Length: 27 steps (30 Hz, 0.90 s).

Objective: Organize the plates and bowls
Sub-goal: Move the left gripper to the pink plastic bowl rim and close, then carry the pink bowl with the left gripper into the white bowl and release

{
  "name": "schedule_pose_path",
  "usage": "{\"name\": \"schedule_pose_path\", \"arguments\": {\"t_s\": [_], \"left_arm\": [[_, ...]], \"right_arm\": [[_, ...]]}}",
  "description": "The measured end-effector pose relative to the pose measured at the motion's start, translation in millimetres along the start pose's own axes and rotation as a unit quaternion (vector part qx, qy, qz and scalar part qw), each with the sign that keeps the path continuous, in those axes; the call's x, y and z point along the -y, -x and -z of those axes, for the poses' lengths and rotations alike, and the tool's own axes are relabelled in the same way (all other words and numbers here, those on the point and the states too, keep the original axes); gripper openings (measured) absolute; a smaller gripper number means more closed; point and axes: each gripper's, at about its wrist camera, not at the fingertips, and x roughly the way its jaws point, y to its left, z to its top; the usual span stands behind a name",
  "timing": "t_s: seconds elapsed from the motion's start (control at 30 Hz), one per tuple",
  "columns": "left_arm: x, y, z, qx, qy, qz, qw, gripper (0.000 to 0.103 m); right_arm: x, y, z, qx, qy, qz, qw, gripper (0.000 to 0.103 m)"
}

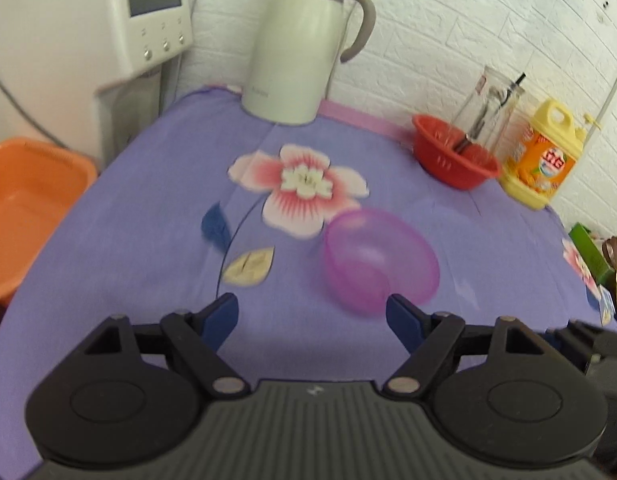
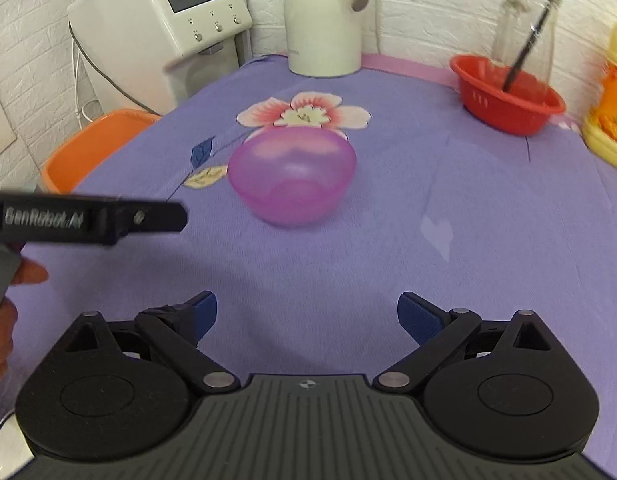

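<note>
We bring the left gripper and right gripper, both apart (nothing held), squarely over the bowl rim.

White brick-pattern wall runs behind and to the right. Bench covered with a purple cloth printed with a pink-and-white flower, pink strip along the far edge. White appliance with a grey screen and round buttons stands at the back left, grey cable hanging beside it. Cream thermos jug with a grey handle sits at the back edge of the bench against the wall. Orange plastic tub sits lower, off the bench's left side. Lighting even, soft, slightly blurred frames.
</note>
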Motion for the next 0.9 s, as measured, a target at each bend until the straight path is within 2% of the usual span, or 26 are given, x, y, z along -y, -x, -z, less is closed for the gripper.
{"name": "schedule_pose_path", "arguments": {"t_s": [0.17,0.43,0.5,0.6,0.73,0.9], "left_arm": [[5.0,-48.4,-27.0,-0.013,-0.001,0.009,0.9999,0.081],[14.8,-89.8,-30.3,-0.029,-0.038,0.035,0.9983,0.079],[15.3,-94.2,-30.7,-0.031,-0.053,0.049,0.9969,0.074],[18.1,-100.1,-30.2,-0.056,-0.094,0.088,0.9901,0.055],[20.1,-102.6,-28.2,-0.058,-0.125,0.099,0.9855,0.03],[25.4,-84.6,-29.4,-0.03,-0.128,0.105,0.9858,0.027]], "right_arm": [[-3.3,-25.9,-19.0,-0.004,0.008,0.018,1.0,0.103],[-3.0,-61.3,-23.8,-0.025,0.001,0.029,0.999,0.103],[-4.7,-64.6,-24.8,-0.013,-0.002,0.033,0.999,0.103],[-4.2,-67.8,-25.4,0.0,-0.009,0.031,0.999,0.103],[-4.5,-67.1,-25.5,0.027,-0.003,0.027,0.999,0.103],[-2.9,-56.9,-28.3,0.052,0.001,0.035,0.998,0.094]]}}
